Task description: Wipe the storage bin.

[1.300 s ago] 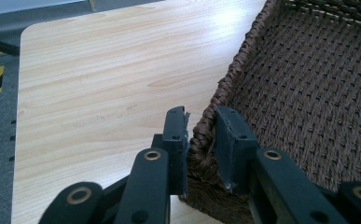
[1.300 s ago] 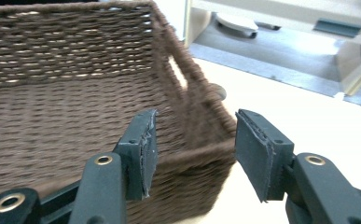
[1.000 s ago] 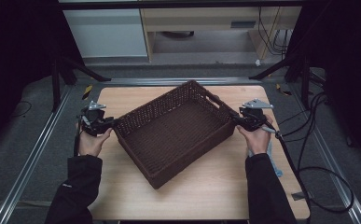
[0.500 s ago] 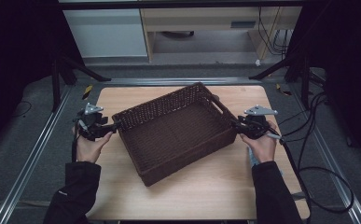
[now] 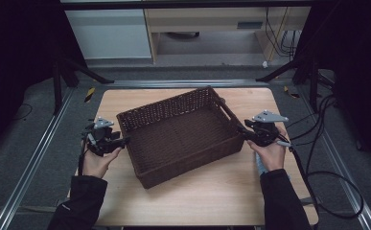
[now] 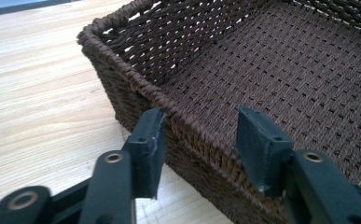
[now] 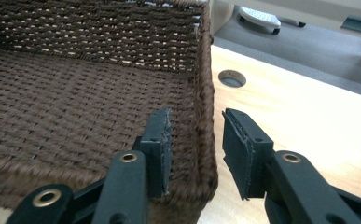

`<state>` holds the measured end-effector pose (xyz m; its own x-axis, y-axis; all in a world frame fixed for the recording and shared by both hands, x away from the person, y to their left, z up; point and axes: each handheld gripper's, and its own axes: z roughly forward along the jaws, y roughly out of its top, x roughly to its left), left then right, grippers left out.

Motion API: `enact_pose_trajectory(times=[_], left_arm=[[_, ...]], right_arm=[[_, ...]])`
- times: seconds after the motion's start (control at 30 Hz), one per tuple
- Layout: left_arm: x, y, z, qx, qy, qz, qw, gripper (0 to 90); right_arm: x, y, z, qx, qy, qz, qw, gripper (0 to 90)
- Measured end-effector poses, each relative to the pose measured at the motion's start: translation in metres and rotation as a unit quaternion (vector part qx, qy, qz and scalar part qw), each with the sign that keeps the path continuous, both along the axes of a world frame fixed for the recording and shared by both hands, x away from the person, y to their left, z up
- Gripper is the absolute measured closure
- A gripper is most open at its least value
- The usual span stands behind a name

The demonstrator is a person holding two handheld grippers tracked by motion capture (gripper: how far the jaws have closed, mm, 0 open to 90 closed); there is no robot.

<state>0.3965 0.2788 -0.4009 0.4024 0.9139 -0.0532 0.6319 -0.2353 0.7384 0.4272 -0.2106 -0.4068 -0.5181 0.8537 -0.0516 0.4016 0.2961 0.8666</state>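
A: Quick pass. Your basket (image 5: 180, 134) sits mid-frame in the high view, on the tabletop (image 5: 212, 201), turned at an angle so one corner points toward the bottom of the frame. Dark brown wicker, nothing inside it.

B: And my left hand-held gripper?

A: Your left hand-held gripper (image 5: 121, 141) is at center left of the high view, right at the basket's left wall. In the left gripper view (image 6: 201, 135) your jaws straddle the rim: one pad outside over the wood, the other inside over the woven floor. There's a visible gap on both sides, so the pads aren't pressing on the wall. The jaws have just been closing, wall between them, but not clamped. I'd log it as open.

B: Right side?

A: Your right hand-held gripper (image 5: 243, 129) is at center right, by the basket's right wall. In the right gripper view (image 7: 194, 140) the corner wall stands between your jaws. The inner pad lies against the wicker, the outer pad stands a little off it, with pale wood showing in the gap. So it's not squeezing either; jaws apart around the wall.

B: Anything else?

A: Your left hand (image 5: 97, 163) and right hand (image 5: 269, 153) come in from the bottom of the frame, dark sleeves. Cables (image 5: 317, 158) trail off at the right edge. Round hole (image 7: 232, 78) in the tabletop past the basket corner, upper middle of the right gripper view.
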Motion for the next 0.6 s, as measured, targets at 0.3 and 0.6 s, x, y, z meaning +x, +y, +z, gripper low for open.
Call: enact_pose_trajectory(times=[0.3, 0.6], left_arm=[[0.02, 0.012, -0.001, -0.012, 0.001, 0.005, 0.9999, 57.8], [-0.007, 0.007, 0.005, -0.001, -0.02, -0.007, 0.9998, 48.3]], right_arm=[[0.011, 0.012, -0.008, -0.03, 0.019, 0.02, 0.9992, 78.1], [-0.013, 0.007, -0.008, -0.022, 0.03, 0.033, 0.9988, 78.4]])
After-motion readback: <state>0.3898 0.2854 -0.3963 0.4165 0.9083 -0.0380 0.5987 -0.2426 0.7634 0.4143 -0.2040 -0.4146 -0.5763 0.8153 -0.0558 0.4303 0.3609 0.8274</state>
